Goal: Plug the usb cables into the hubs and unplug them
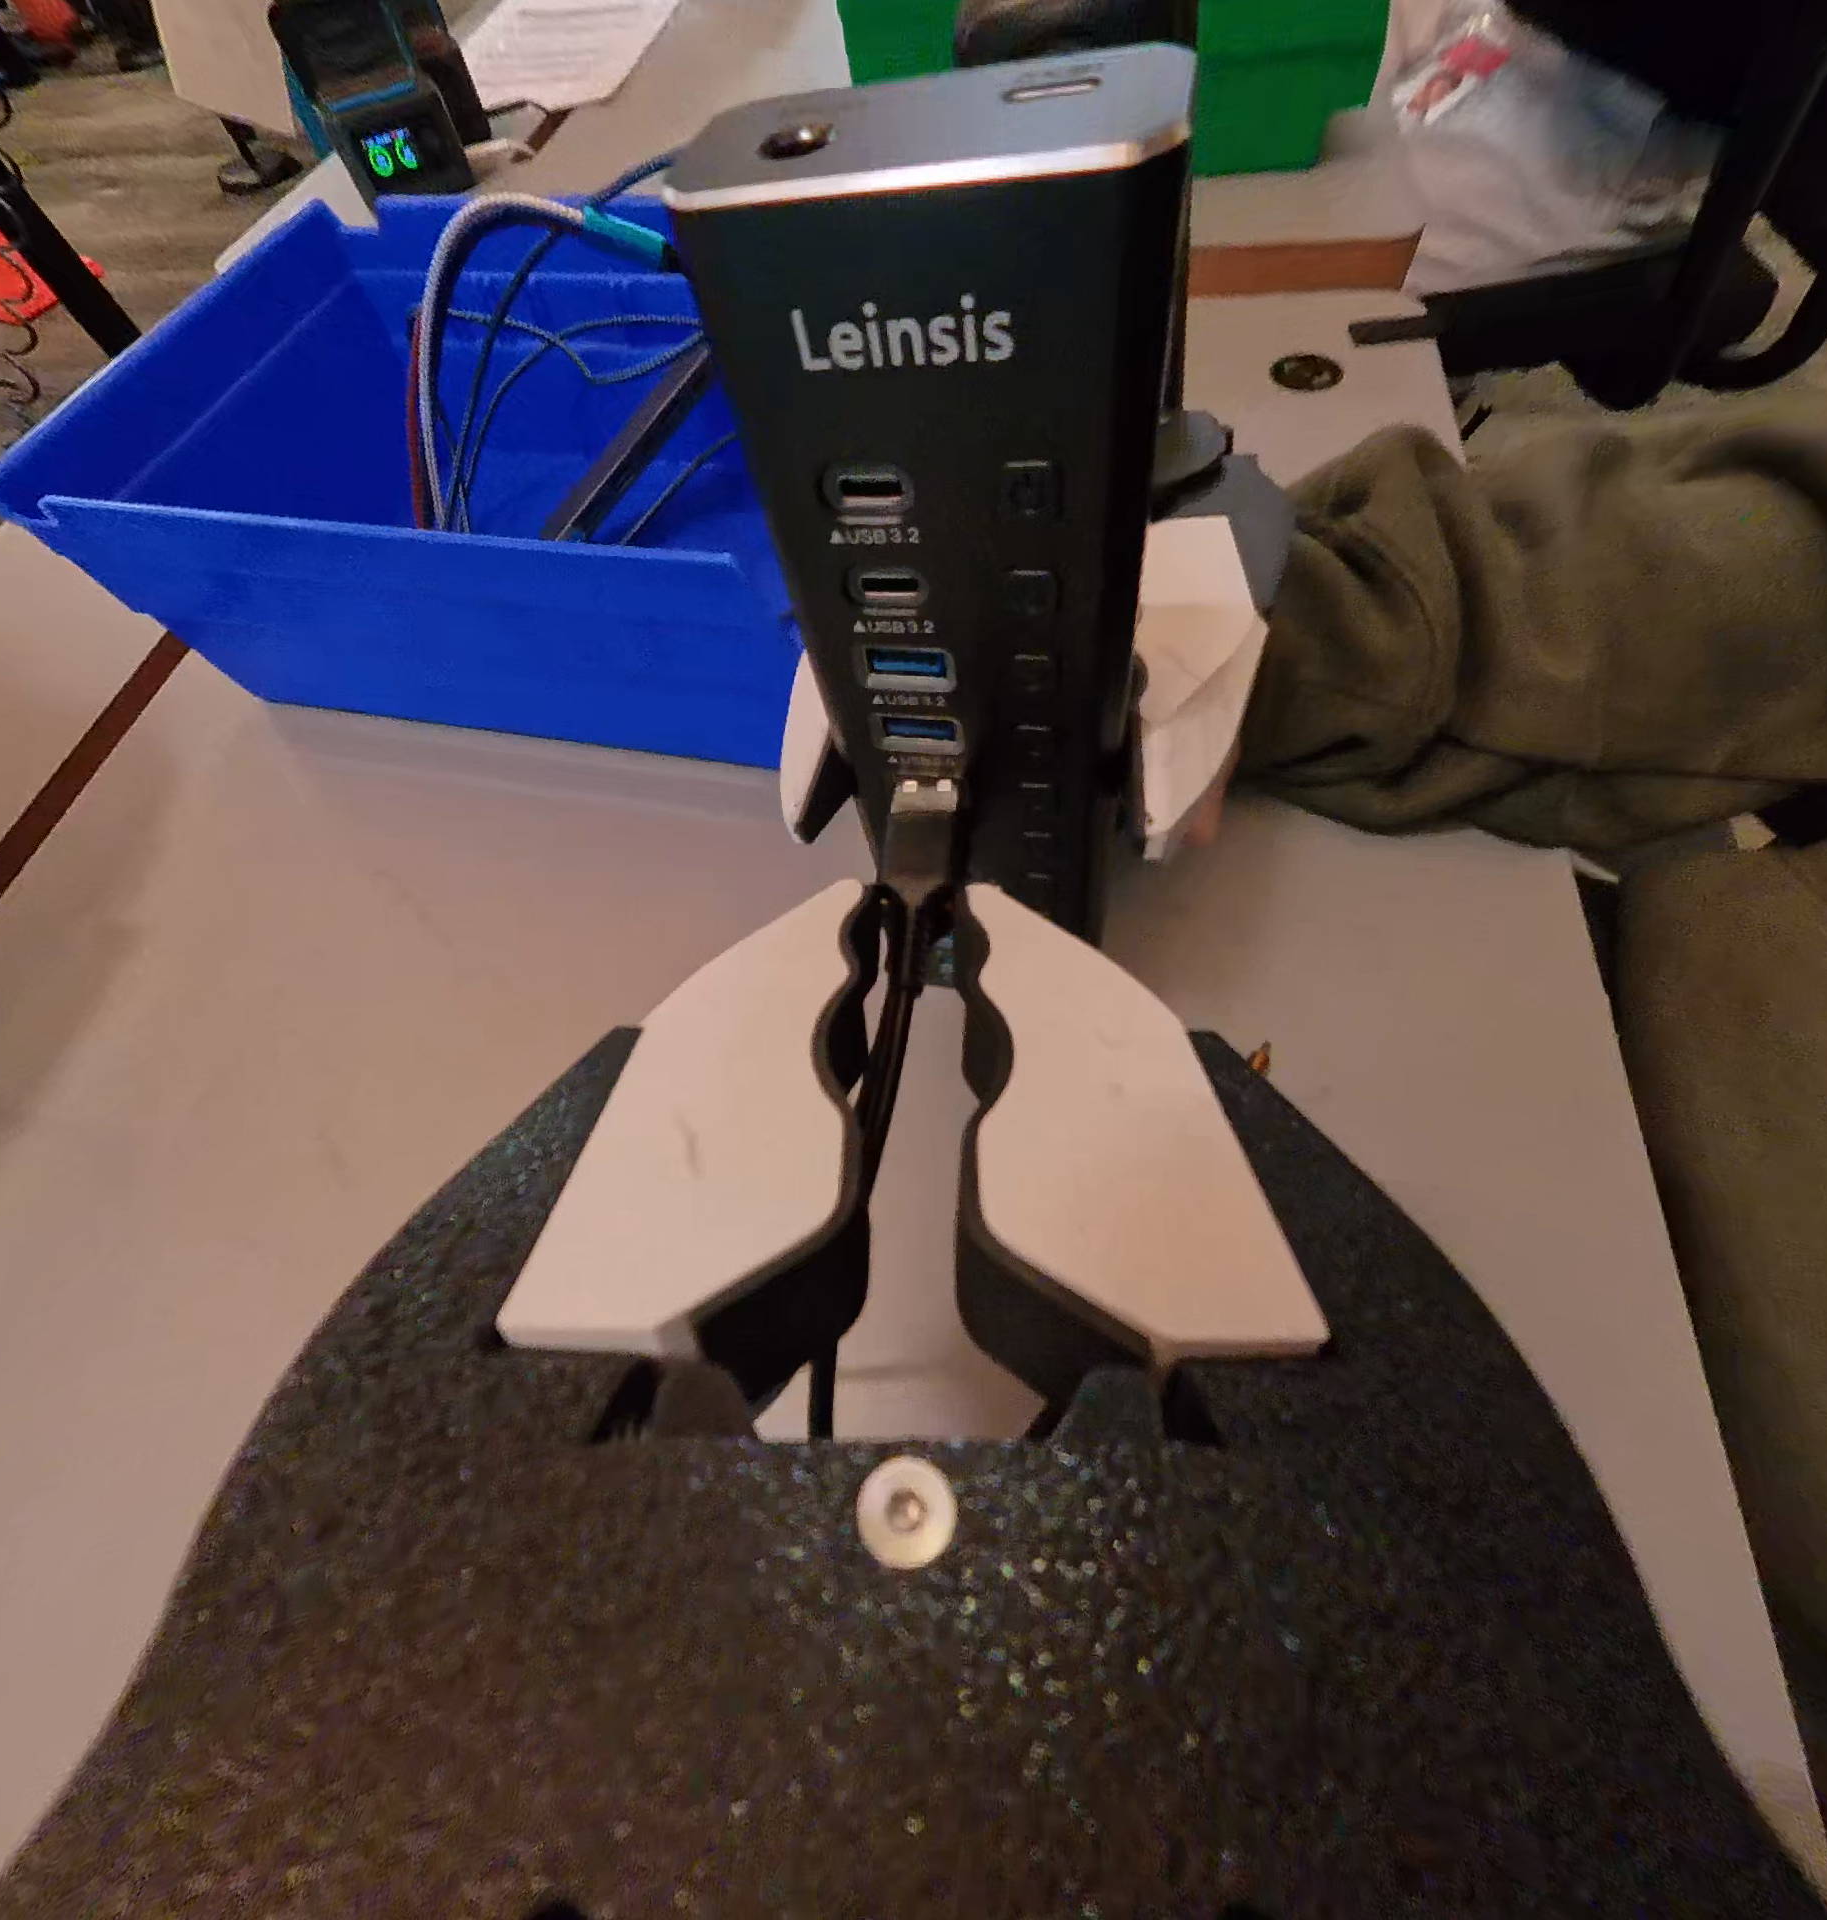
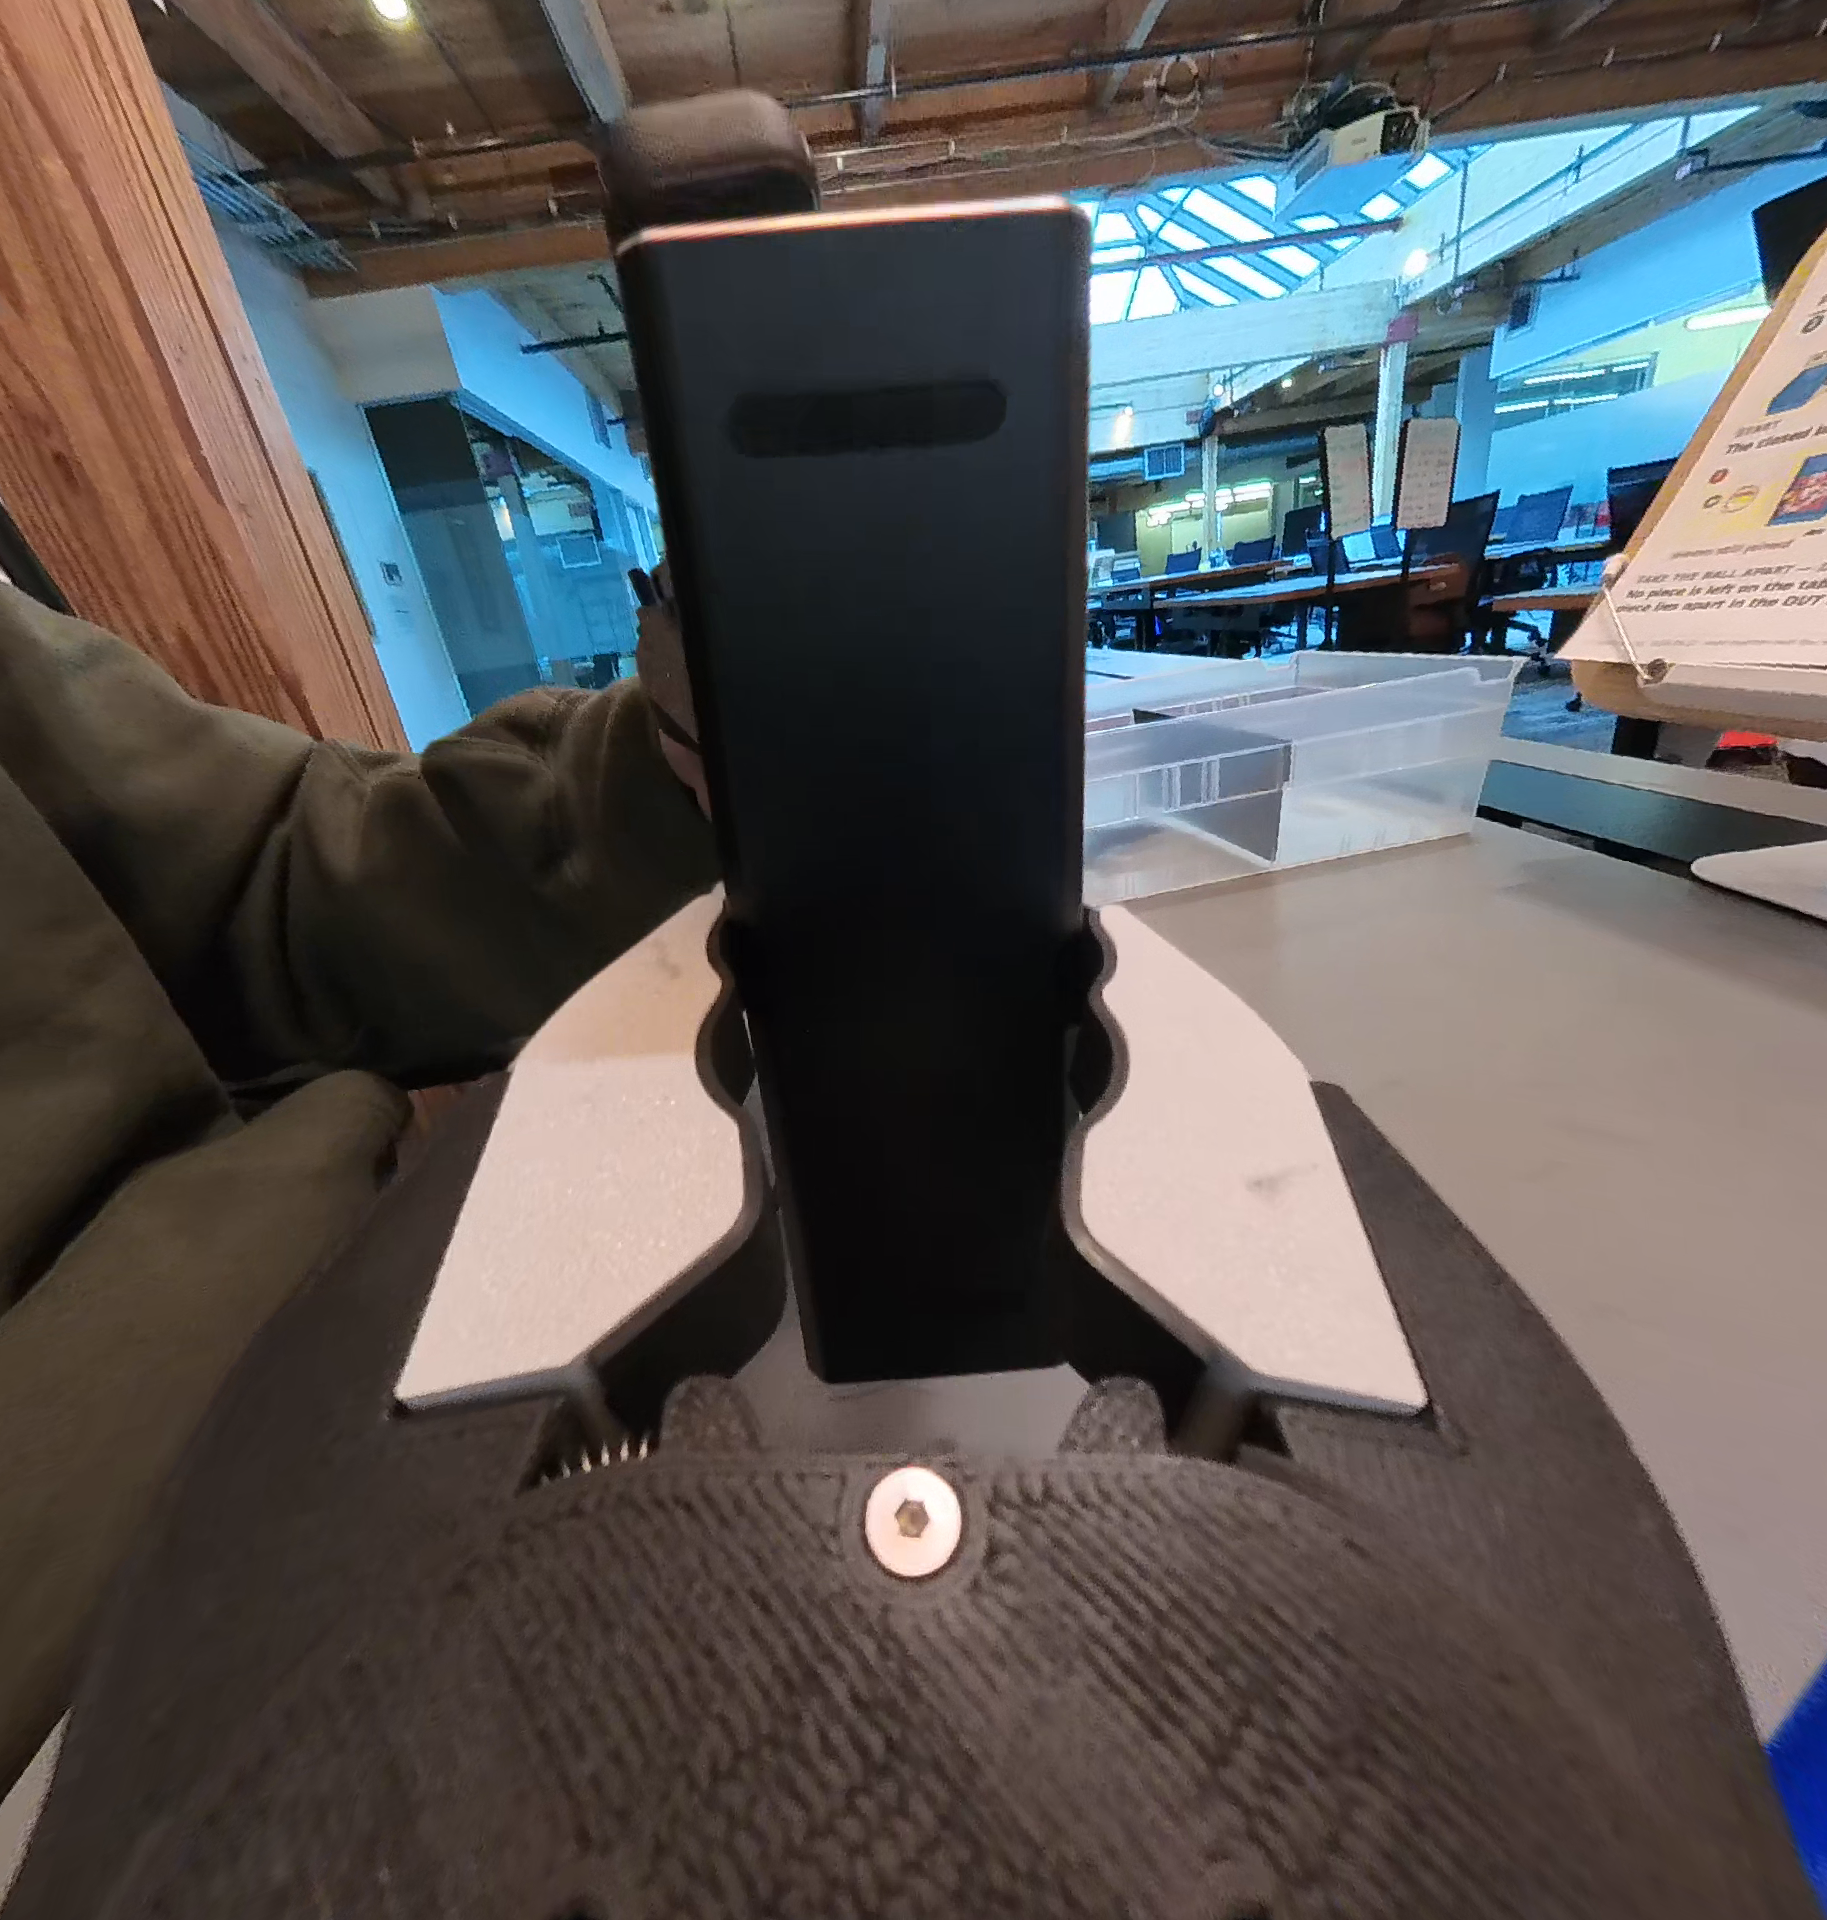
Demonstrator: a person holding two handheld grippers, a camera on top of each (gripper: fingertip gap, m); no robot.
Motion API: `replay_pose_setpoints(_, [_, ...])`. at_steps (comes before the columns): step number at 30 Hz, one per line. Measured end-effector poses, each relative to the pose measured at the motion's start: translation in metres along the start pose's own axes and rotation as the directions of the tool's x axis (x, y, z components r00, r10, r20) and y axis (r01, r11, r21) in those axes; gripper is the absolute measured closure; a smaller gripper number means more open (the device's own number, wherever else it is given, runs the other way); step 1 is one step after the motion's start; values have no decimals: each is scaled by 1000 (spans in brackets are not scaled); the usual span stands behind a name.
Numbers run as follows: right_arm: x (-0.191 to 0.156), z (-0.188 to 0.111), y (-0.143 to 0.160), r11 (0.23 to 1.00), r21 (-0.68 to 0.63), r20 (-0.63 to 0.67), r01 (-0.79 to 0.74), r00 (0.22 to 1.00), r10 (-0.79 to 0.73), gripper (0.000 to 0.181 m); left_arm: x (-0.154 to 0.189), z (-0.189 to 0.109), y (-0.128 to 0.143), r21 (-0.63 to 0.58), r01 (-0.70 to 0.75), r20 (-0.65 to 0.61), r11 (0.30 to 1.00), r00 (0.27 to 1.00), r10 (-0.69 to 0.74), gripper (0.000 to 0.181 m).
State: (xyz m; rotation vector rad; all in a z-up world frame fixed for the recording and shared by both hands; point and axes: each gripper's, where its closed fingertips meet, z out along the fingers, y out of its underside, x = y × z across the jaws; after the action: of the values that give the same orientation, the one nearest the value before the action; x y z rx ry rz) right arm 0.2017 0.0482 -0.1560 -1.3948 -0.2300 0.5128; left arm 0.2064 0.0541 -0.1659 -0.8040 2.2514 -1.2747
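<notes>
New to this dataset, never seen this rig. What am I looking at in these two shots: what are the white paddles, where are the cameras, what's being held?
There is no robot arm. A person holds a hand-operated two-finger gripper in each hand, and each carries a wide-angle camera looking forward along its white fingers.

In the left wrist view, the left gripper is shut on a black USB plug, whose metal tip sits at a port on the upright black hub; whether it is seated I cannot tell. Its cable runs back between the fingers. Behind, on the grey table, stands a blue bin holding more cables.

The right wrist view sees the hub's plain back: the right gripper is clamped on its sides, steadying it. A clear plastic tray sits farther off. The olive sleeves are the person's arms.
</notes>
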Motion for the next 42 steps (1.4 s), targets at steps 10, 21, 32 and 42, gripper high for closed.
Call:
replay_pose_setpoints(10, [-3, 7, 10, 997, -80, 10, 19, 1000, -18, 121, 0, -2, -8, -49, -25, -38, 998, 999, 23, 170])
replay_pose_setpoints(21, [-5, 9, 13, 995, -99, 14, 29, 1000, -28, 121, 2, -2, -4, -229, -54, -25, 972, 998, 50, 170])
replay_pose_setpoints(32, [0, 6, 8, 998, -68, -16, 17, 1000, -18, 121, -2, 8, -7, -255, -73, -25, 964, 997, 69, 167])
replay_pose_setpoints(42, [-7, 13, 17, 989, -134, 4, 69, 998, -69, 121, 14, -16, -44, 48, -95, 60, 994, 994, 92, 136])
